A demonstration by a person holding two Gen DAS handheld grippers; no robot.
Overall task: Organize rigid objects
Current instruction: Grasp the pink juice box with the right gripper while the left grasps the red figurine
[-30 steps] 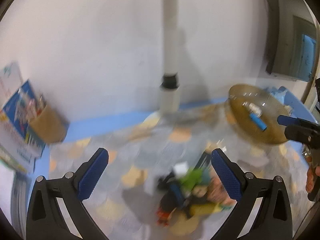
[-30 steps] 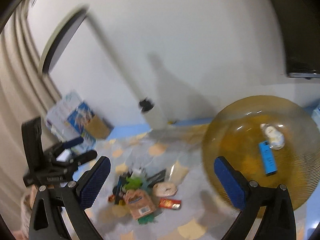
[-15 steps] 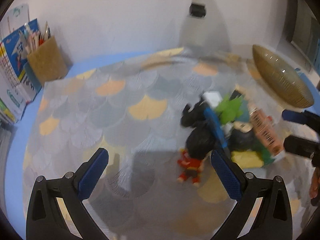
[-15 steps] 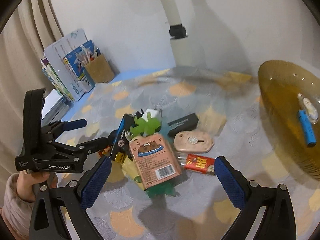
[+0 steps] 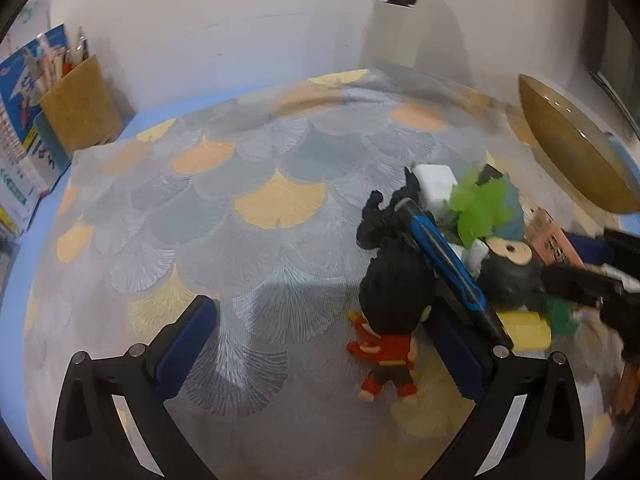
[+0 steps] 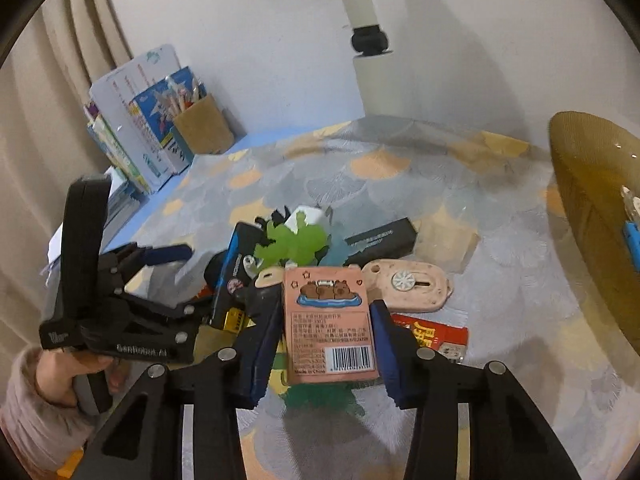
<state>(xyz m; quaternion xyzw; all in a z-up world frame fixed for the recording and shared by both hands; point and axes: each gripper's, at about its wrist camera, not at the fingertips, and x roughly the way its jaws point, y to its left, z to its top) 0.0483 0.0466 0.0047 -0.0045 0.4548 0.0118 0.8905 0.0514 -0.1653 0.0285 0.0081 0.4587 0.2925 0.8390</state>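
From the left wrist view, the left gripper [image 5: 324,344] hangs with its jaws wide apart and nothing between them but the scallop-patterned grey and orange table mat [image 5: 208,216]. Its right finger sits just beside a small figurine in a red suit with black hair [image 5: 390,336], which lies at the near edge of a heap of toys and boxes. A blue and black utility knife [image 5: 444,256] leans across that heap, with a bright green plastic leaf-shaped toy [image 5: 480,208] behind it. The amber ribbed glass bowl [image 5: 572,152] stands well apart at the far right.

From the right wrist view, the right gripper [image 6: 326,344] has just been closing its jaws around a pink cardboard box printed with cartoon capybaras and a barcode [image 6: 330,328] — the blue pads now lie against both long sides of it, so I judge it gripped. The box still rests on top of the heap, over a green toy underneath. A pale pink oval plastic gadget with a white dial [image 6: 404,284] and a flat red packet [image 6: 436,334] lie just to its right. The bowl [image 6: 588,200], already holding a couple of small items, stands off to the right.

The step in hand looks like picking the box out of the pile. Next it probably needs a straight lift clear of the neighbours, then a carry rightward to the bowl — without dragging the leaf toy along.
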